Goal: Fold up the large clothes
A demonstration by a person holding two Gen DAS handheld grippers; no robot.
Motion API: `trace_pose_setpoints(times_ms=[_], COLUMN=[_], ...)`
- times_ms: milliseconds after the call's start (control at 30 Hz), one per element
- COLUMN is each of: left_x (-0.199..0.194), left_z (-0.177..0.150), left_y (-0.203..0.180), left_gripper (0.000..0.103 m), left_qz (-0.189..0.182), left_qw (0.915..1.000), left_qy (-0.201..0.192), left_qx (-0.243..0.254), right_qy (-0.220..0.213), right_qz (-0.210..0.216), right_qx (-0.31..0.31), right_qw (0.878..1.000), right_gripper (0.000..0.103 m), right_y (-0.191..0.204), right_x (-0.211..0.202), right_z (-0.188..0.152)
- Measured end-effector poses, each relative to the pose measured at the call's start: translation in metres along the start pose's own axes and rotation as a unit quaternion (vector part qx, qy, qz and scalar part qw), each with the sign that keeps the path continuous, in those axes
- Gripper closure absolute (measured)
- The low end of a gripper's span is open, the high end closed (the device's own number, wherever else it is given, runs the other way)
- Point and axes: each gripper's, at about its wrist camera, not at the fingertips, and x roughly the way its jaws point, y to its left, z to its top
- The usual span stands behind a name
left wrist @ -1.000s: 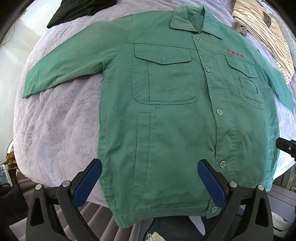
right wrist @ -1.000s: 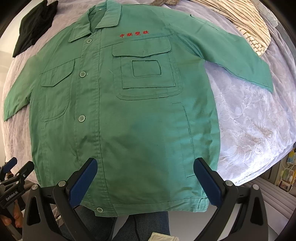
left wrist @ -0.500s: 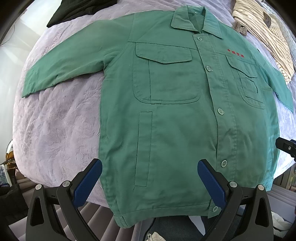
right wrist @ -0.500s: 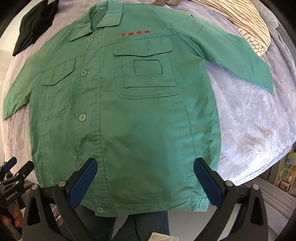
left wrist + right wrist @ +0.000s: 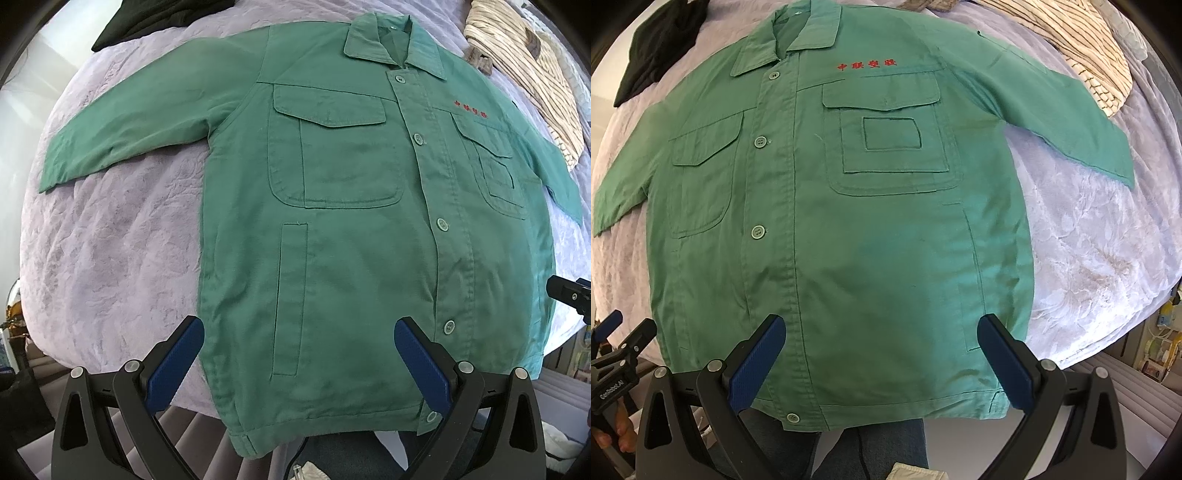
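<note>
A green button-up work jacket lies flat and face up on a lavender bedspread, sleeves spread out, collar at the far side, red lettering on its chest. It also shows in the right wrist view. My left gripper is open and empty, hovering above the jacket's near left hem. My right gripper is open and empty above the near right part of the hem. Neither touches the cloth.
A black garment lies at the far left of the bed. A cream striped garment lies at the far right. The bed's near edge drops off just below the jacket's hem. Clutter sits off the right edge.
Both grippers have eased slightly toward the jacket, so it looks a little lower and larger in both views. The jaws have stayed open and the jacket has not moved.
</note>
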Motion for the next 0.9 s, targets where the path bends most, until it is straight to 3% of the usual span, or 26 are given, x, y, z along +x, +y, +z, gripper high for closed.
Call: trace_pose_setpoints(times_ms=[100,233,333,433,467,533,700,767,867,900], left_x=[0.004,0.007,0.008,0.012,0.014,0.022,0.059,0.075,0.092,0.094], left_z=[0.001,0.009,0.026,0.048,0.056,0.069,0.092,0.097,0.101,0.103], left_y=[0.007,0.037,0.087,0.15,0.175,0.221,0.337,0.364,0.387,0.391], left_gripper=[0.0,0.0,0.0,0.0,0.0,0.0,0.0,0.0,0.001,0.015], left_qz=[-0.016,-0.042,-0.041,-0.021,-0.012,-0.001,-0.031,-0.05,-0.056,-0.051], left_qw=[0.9998,0.9985,0.9951,0.9873,0.9828,0.9717,0.9276,0.9116,0.8968,0.894], left_qy=[0.003,-0.014,-0.045,-0.084,-0.099,-0.123,-0.154,-0.159,-0.169,-0.174], left_qx=[-0.007,-0.031,-0.078,-0.133,-0.155,-0.201,-0.339,-0.376,-0.405,-0.41], right_qy=[-0.019,-0.044,-0.059,-0.055,-0.031,-0.025,0.011,0.023,0.039,0.043], right_qz=[-0.01,0.017,0.05,0.052,0.04,0.04,0.028,0.023,0.018,0.016], right_qx=[-0.003,-0.009,-0.02,-0.047,-0.057,-0.074,-0.107,-0.117,-0.121,-0.122], right_qw=[1.0,0.999,0.997,0.996,0.997,0.996,0.994,0.993,0.992,0.991], right_gripper=[0.0,0.0,0.0,0.0,0.0,0.0,0.0,0.0,0.0,0.0], right_y=[0.005,0.017,0.034,0.062,0.072,0.09,0.127,0.139,0.154,0.158], right_x=[0.0,-0.004,-0.008,-0.007,0.001,0.005,0.028,0.037,0.05,0.053], right_z=[0.0,0.003,0.007,0.012,0.015,0.016,0.015,0.015,0.014,0.014])
